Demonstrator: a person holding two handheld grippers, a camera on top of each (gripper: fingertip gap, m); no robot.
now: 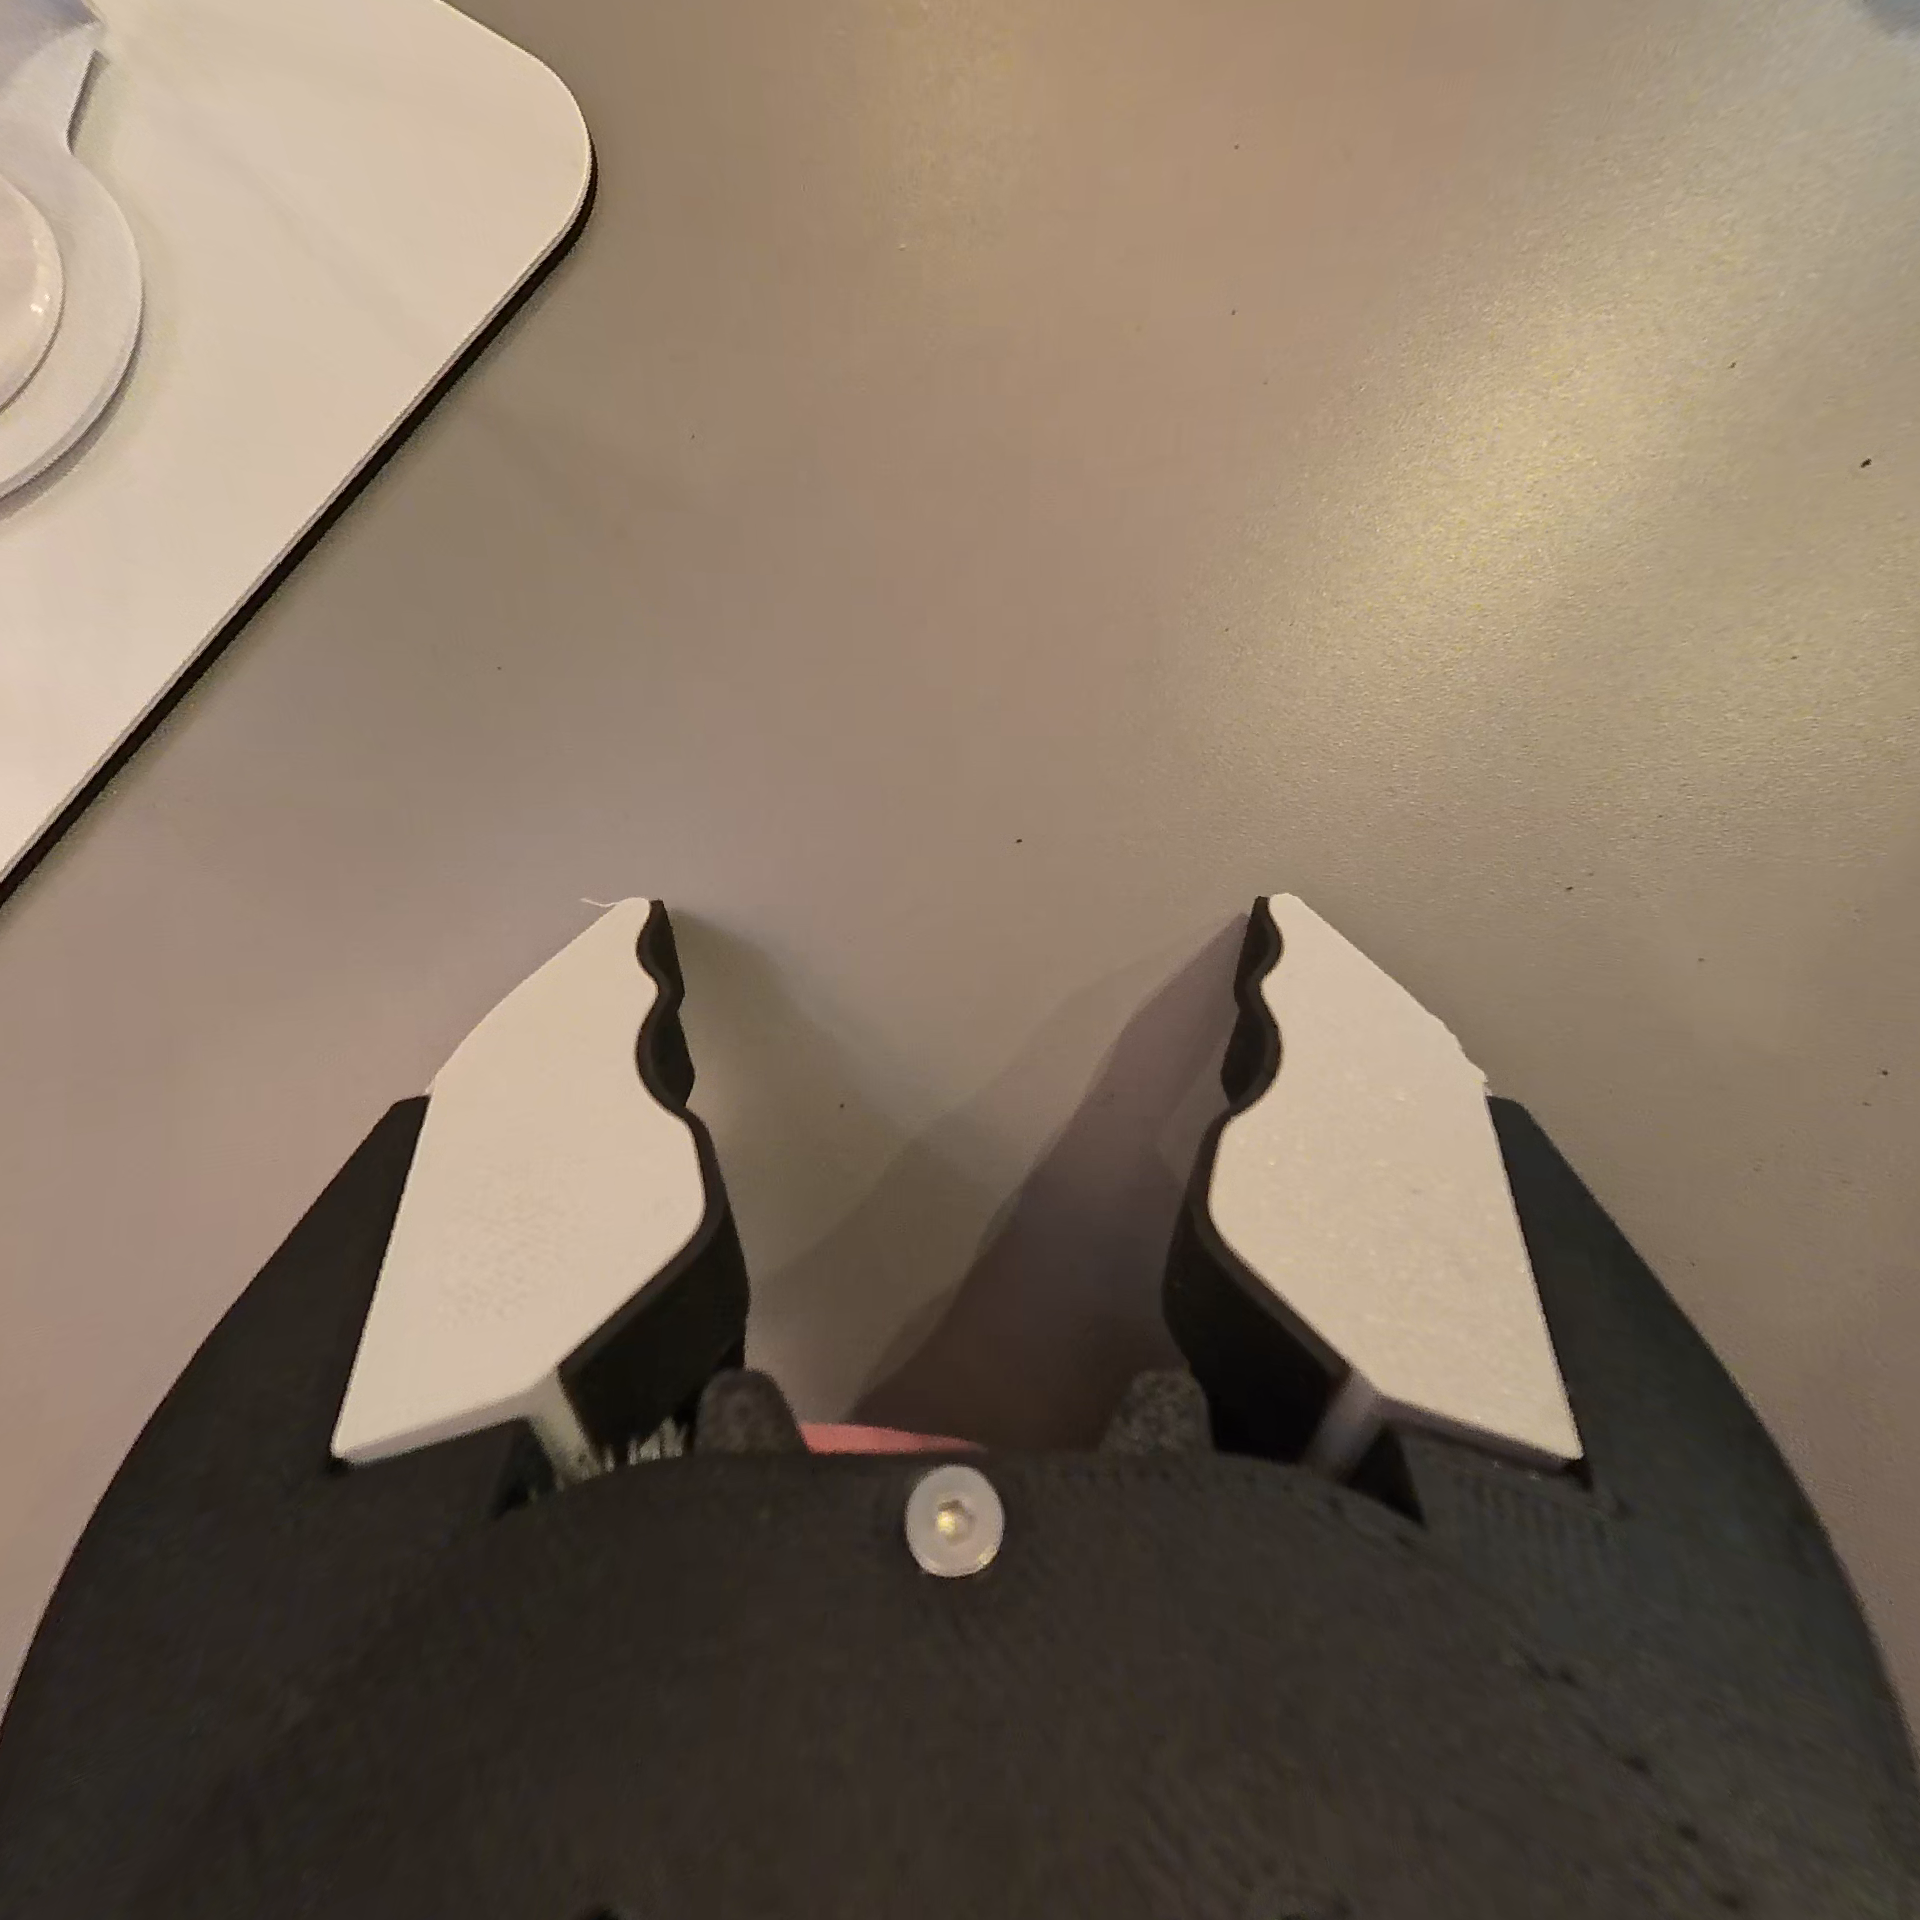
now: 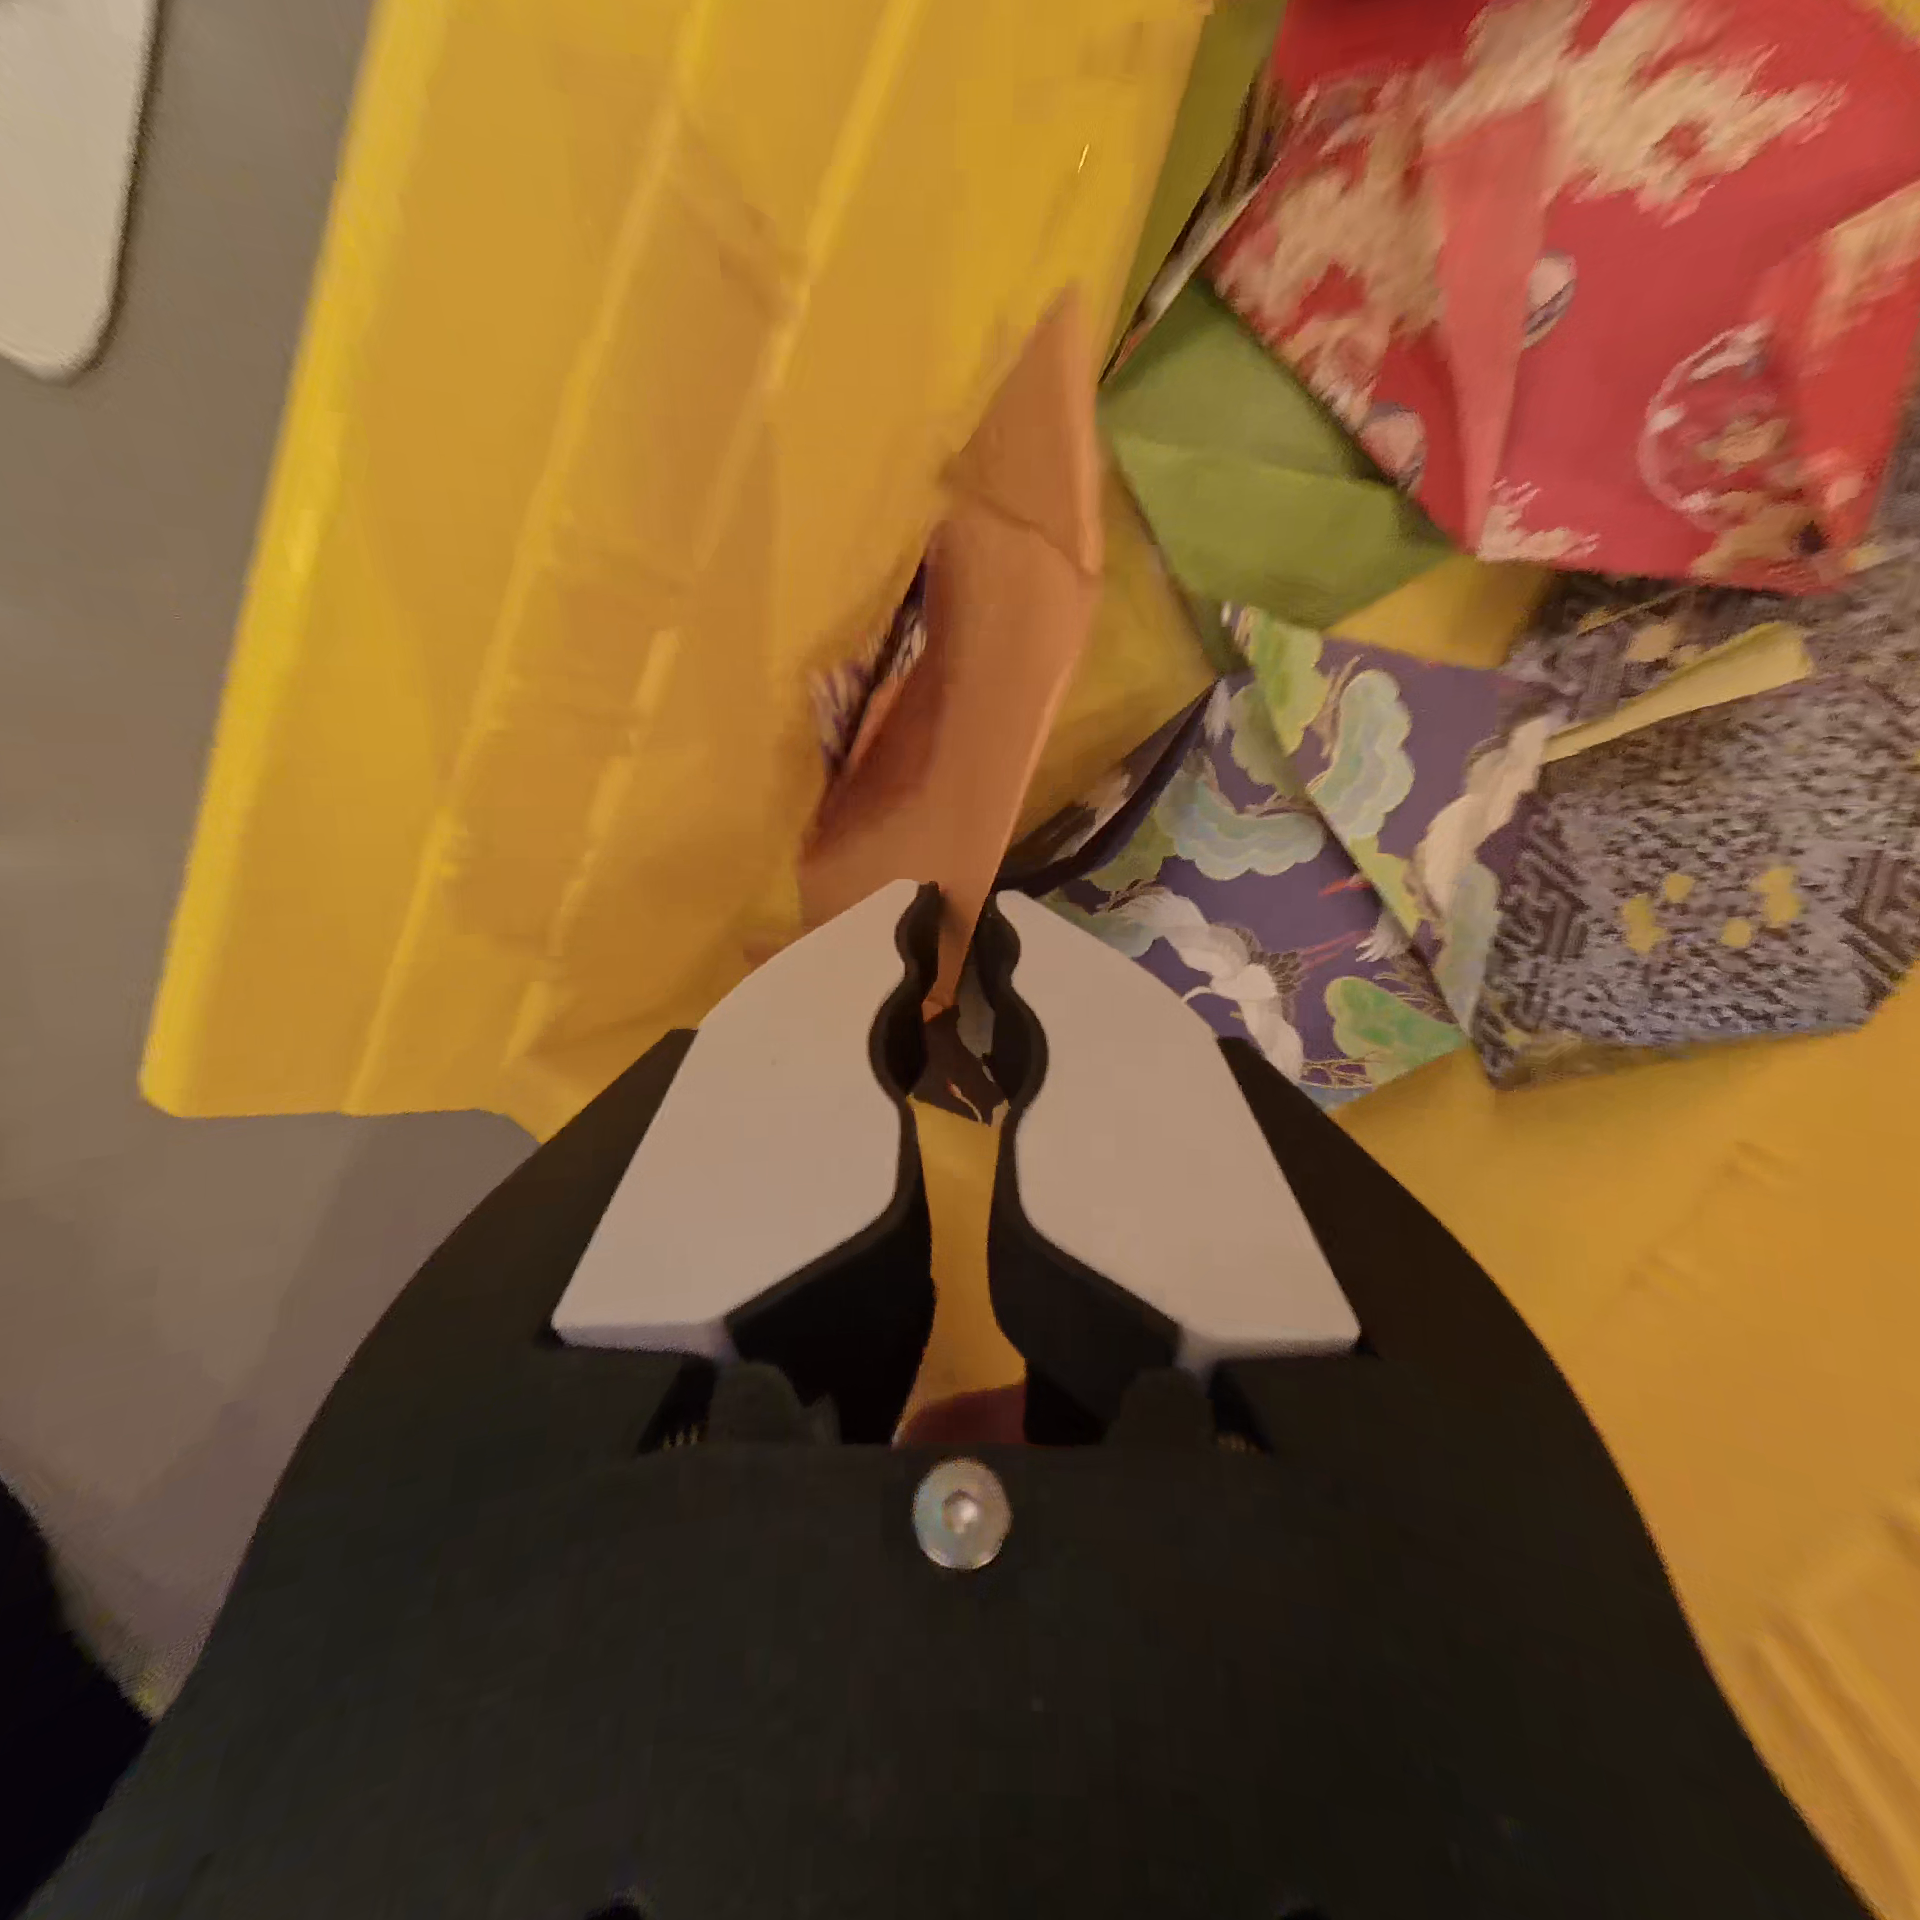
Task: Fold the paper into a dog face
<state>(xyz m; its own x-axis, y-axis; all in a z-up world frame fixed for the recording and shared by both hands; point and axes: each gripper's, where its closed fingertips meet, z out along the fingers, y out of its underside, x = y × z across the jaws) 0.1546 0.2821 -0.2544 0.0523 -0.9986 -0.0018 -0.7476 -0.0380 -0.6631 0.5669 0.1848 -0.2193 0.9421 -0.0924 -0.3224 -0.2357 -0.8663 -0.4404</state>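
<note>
In the right wrist view, my right gripper [image 2: 958, 902] is shut on a folded paper [image 2: 997, 665] with a tan back and a dark patterned face. It holds the paper over a yellow bin [image 2: 582, 520] that contains several folded papers: a purple one with cranes [image 2: 1299, 862], a red patterned one [image 2: 1579, 281] and a green one [image 2: 1247, 488]. The view is blurred by motion. In the left wrist view, my left gripper [image 1: 961, 914] is open and empty above the bare grey table [image 1: 1039, 520]. No paper shows in that view.
A white mat [image 1: 260, 312] with rounded corners lies at the upper left of the left wrist view, with a clear round plastic thing [image 1: 42, 332] on it. A white edge [image 2: 62, 177] shows at the upper left of the right wrist view, on the grey table [image 2: 104, 831].
</note>
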